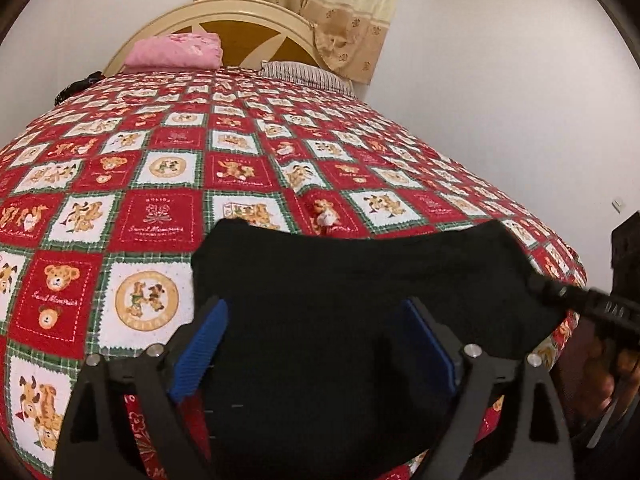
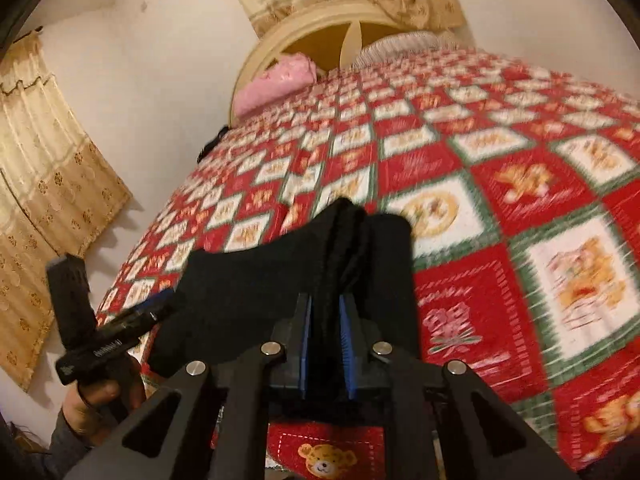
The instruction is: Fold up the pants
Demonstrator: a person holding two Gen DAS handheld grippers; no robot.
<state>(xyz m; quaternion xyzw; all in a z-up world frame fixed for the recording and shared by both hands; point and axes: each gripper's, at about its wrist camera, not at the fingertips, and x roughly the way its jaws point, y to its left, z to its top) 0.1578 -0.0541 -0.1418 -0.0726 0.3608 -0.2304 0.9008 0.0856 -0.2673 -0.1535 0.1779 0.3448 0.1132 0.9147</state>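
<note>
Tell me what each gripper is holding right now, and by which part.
The right gripper pinches the black pants at a bunched ridge along their near edge. The left gripper stands open over them, holding nothing.

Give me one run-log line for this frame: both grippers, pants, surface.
left gripper: open, fingers straddling pants | right gripper: shut on pants | pants: black, bunched near bed edge | bedspread: red teddy-bear check

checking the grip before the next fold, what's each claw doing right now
left claw: open, pads wide apart over the black pants.
right claw: shut on the pants.
</note>
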